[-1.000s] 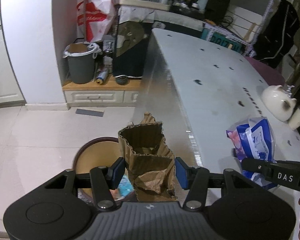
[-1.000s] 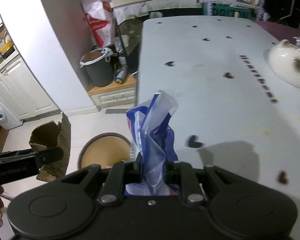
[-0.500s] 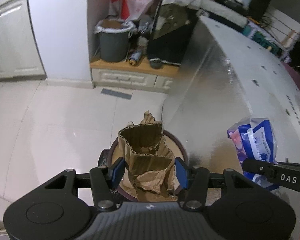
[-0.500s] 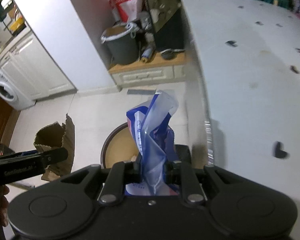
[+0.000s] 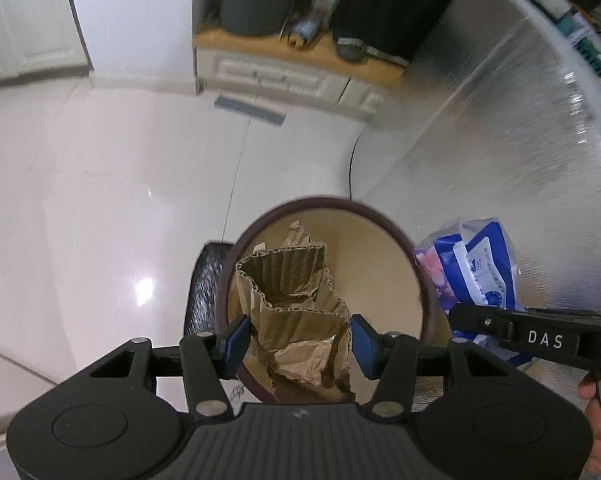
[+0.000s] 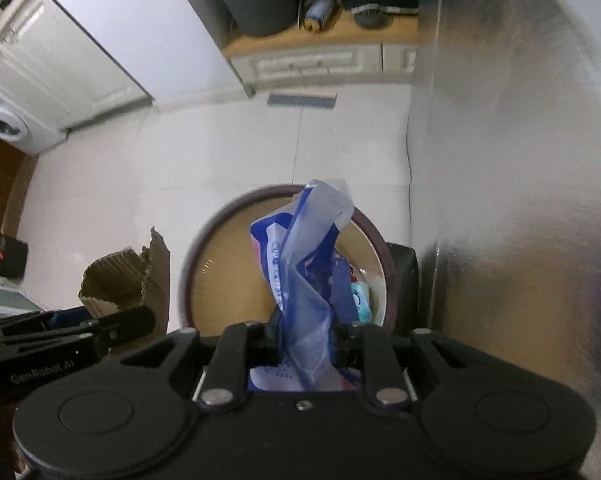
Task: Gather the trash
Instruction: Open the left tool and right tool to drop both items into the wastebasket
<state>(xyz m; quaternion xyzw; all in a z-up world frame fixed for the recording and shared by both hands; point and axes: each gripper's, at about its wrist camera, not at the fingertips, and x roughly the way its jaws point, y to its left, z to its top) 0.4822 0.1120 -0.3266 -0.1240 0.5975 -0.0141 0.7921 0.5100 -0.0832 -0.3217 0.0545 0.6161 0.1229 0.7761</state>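
There are two hand-held grippers, two pieces of trash and one round bin on the floor.

On the left, the left hand-held gripper points steeply down. Its two blue pads press on one piece of brown corrugated cardboard, so it is closed on this piece. The cardboard is torn and crumpled, with wavy cut edges at the top and a wrinkled paper layer lower down. In the left wrist view it hangs directly over the open mouth of the bin, which has a dark brown rim and a tan inside. The bin stands on the pale tiled floor, just beside the shiny metal side of the bench.

On the right, the right hand-held gripper is nearly closed and grips one blue and white plastic bag. The bag is thin, twisted and partly see-through, with printed letters and a bit of pink. In the right wrist view it stands up from the jaws over the same bin. Some small coloured pieces lie at the right inside of the bin; what they are is not clear.

Far behind, one dark grey waste bucket stands on a low wooden shelf.
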